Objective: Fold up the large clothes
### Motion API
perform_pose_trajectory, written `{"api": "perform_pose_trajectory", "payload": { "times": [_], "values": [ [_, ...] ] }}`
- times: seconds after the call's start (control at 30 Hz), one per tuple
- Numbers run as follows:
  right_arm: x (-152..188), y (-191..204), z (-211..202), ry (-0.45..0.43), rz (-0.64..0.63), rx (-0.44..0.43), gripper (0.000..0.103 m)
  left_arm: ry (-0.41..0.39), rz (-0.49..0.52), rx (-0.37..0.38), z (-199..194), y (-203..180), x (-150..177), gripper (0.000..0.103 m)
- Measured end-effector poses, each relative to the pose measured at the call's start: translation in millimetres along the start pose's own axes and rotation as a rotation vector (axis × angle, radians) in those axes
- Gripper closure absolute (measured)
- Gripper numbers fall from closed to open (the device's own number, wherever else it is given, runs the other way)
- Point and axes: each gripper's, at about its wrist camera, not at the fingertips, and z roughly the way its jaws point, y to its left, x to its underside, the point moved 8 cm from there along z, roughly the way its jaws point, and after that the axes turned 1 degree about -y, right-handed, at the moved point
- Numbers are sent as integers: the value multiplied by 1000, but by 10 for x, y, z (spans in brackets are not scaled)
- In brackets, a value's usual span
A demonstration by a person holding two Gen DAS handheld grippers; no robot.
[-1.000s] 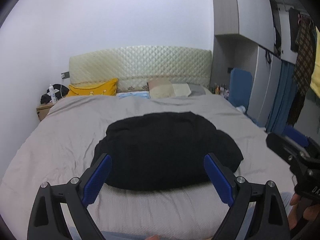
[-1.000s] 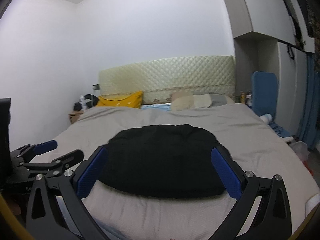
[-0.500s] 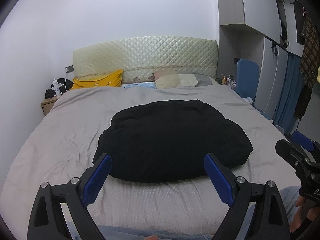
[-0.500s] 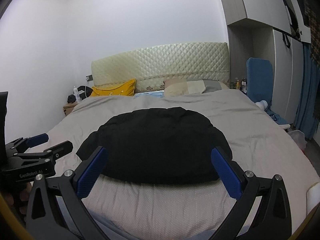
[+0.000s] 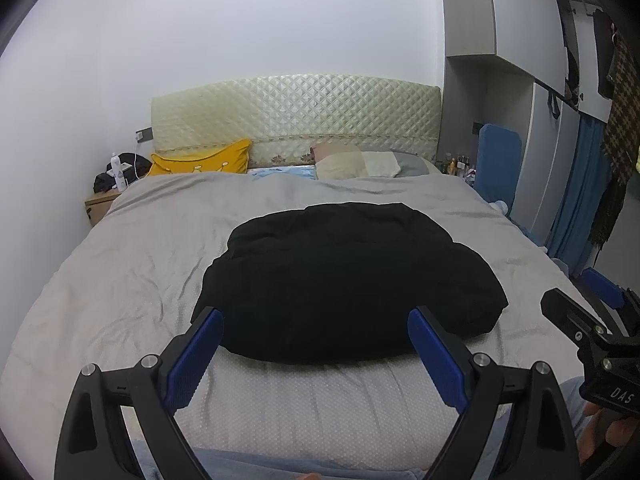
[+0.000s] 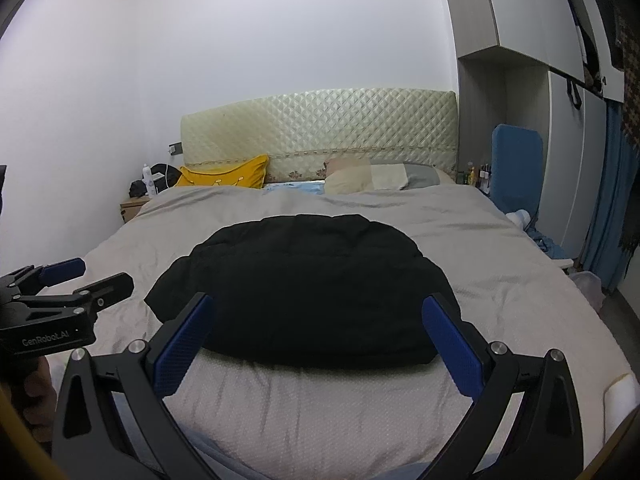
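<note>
A large black garment (image 5: 344,280) (image 6: 304,292) lies bundled in a rounded heap on the grey bed cover (image 5: 120,280) (image 6: 500,264), near the foot of the bed. My left gripper (image 5: 316,356) hovers above the bed's near edge, open, its blue pads wide apart and nothing between them. My right gripper (image 6: 316,344) is open too, just short of the garment's near edge. Each gripper shows at the side of the other's view: the right one (image 5: 592,308), the left one (image 6: 76,280). Neither touches the cloth.
A quilted cream headboard (image 5: 296,116) backs the bed, with a yellow pillow (image 5: 204,160) and a beige pillow (image 5: 352,164) below it. A wooden nightstand (image 5: 100,204) stands far left. Wardrobe, blue curtain (image 5: 576,200) and hanging clothes fill the right side. A hand (image 5: 604,432) grips the right tool.
Both cameras have tilted down and moved a little closer, so the black garment sits lower and larger in view. Both grippers stayed open; the garment has not moved.
</note>
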Motion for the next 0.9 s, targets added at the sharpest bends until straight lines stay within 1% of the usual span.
{"api": "perform_pose_trajectory", "payload": {
  "times": [0.43,0.9],
  "values": [
    [24,-8,20,6,4,-7,0,3,-10,9,-21,30,-1,9],
    [44,-16,49,14,-1,0,0,-16,-24,33,-70,36,-12,9]
  ]
}}
